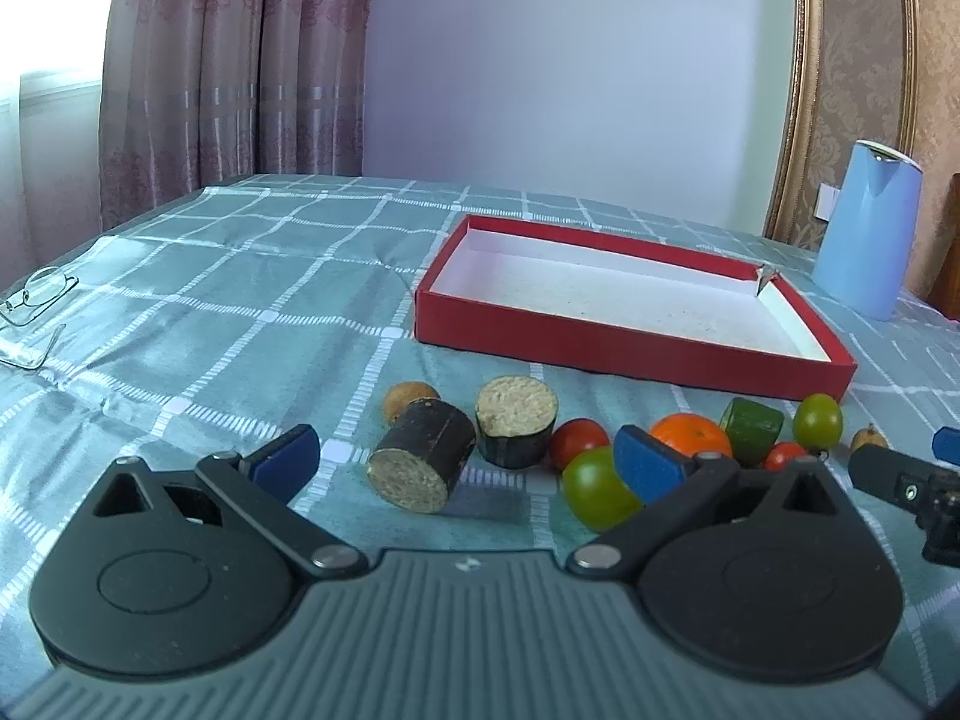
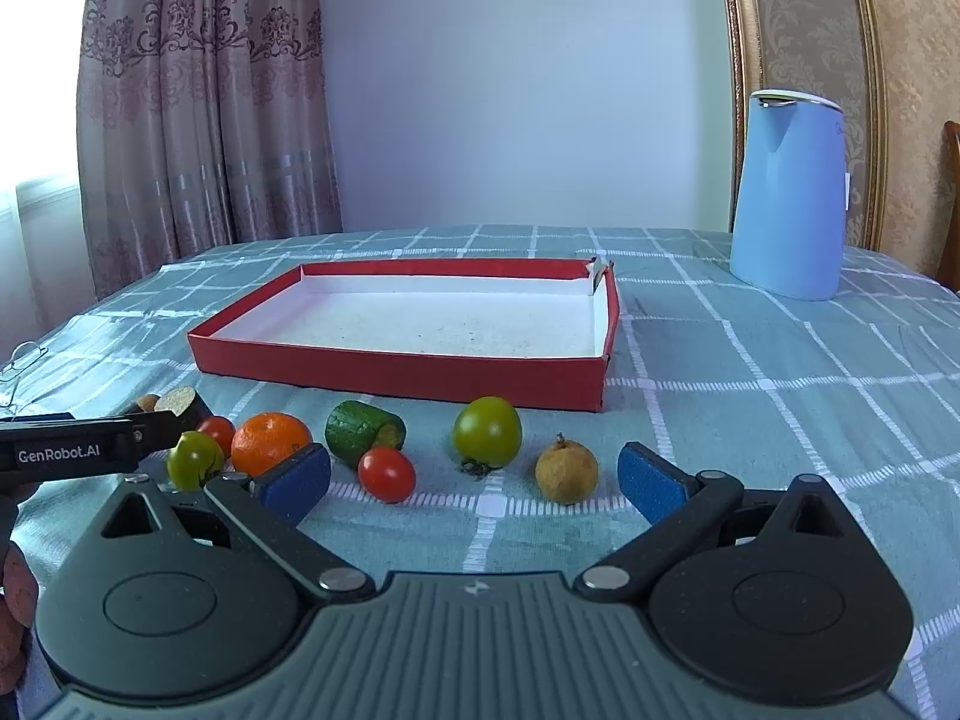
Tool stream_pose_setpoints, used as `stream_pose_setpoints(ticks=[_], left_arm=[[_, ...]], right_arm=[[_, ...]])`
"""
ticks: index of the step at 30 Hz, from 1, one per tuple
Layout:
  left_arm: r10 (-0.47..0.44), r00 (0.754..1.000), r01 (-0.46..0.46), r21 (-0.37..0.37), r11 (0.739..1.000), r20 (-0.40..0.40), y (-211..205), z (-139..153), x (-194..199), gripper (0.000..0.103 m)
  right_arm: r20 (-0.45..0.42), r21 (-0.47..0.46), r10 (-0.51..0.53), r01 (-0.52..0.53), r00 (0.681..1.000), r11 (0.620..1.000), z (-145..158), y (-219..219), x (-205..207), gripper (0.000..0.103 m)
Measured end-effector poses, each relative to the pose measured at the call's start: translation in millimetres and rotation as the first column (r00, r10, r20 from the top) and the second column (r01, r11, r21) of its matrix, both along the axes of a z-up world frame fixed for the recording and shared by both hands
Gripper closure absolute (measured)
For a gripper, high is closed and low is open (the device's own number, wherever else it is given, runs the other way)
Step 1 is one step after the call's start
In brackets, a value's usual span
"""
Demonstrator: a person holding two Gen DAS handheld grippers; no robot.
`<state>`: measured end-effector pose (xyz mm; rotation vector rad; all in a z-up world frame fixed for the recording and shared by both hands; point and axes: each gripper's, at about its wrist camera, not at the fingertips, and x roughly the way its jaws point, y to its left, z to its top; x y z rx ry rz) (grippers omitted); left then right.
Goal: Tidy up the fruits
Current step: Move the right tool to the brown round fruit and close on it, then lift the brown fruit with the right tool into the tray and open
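An empty red box point(image 1: 624, 348) point(image 2: 396, 369) with a white floor lies on the checked cloth. In front of it lies a row of fruit. In the left wrist view: two dark sugarcane pieces point(image 1: 420, 459), a brown longan point(image 1: 408, 399), red tomatoes point(image 1: 577, 441), a green tomato point(image 1: 594, 489), an orange point(image 1: 690, 435), a cucumber piece point(image 1: 751, 429). In the right wrist view: orange point(image 2: 270, 441), cucumber piece point(image 2: 363, 432), red tomato point(image 2: 387, 474), green tomato point(image 2: 487, 432), longan point(image 2: 567, 471). My left gripper point(image 1: 468, 459) is open before the sugarcane. My right gripper point(image 2: 474, 480) is open before the tomatoes.
A blue kettle point(image 1: 867, 234) point(image 2: 789, 195) stands at the back right of the table. Glasses point(image 1: 36, 300) lie at the far left edge. A curtain and a wall stand behind the table.
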<state>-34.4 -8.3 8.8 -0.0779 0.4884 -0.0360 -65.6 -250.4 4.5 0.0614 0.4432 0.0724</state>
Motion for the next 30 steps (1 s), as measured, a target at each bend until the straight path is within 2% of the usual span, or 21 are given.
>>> stream_pose_setpoints(ticks=[8, 13, 15, 17, 21, 28, 30], left_arm=[[-0.008, 1.0, 0.008, -0.006, 1.0, 0.007, 0, 0, -2, 0.0], [-0.009, 1.0, 0.009, -0.006, 1.0, 0.01, 0, 1, -2, 0.0], [-0.007, 1.0, 0.007, -0.004, 1.0, 0.011, 1, 1, -2, 0.0], [-0.009, 1.0, 0.009, -0.001, 1.0, 0.011, 0, 1, -2, 0.0], [-0.01, 1.0, 0.01, 0.001, 1.0, 0.009, -1, 1, -1, 0.0], [-0.012, 1.0, 0.012, 0.0, 1.0, 0.003, -1, 1, -1, 0.0], [-0.014, 1.0, 0.014, -0.001, 1.0, 0.001, -1, 1, -1, 0.0]], right_arm=[[0.005, -0.04, -0.007, 0.008, 1.0, 0.999, 1, -14, 4, 0.001], [-0.019, -0.041, -0.01, 0.009, 1.0, 0.999, -2, -27, 14, 0.015], [-0.04, -0.041, 0.003, -0.004, 0.999, 0.999, -4, -31, 19, 0.028], [-0.058, -0.033, 0.024, -0.026, 0.998, 0.999, -5, -34, 24, 0.035], [-0.077, -0.047, 0.041, -0.045, 0.996, 0.998, -7, -35, 31, 0.039], [-0.137, -0.004, 0.08, -0.081, 0.987, 0.997, -12, -41, 47, 0.058], [-0.159, 0.008, 0.086, -0.085, 0.984, 0.996, -15, -43, 51, 0.071]])
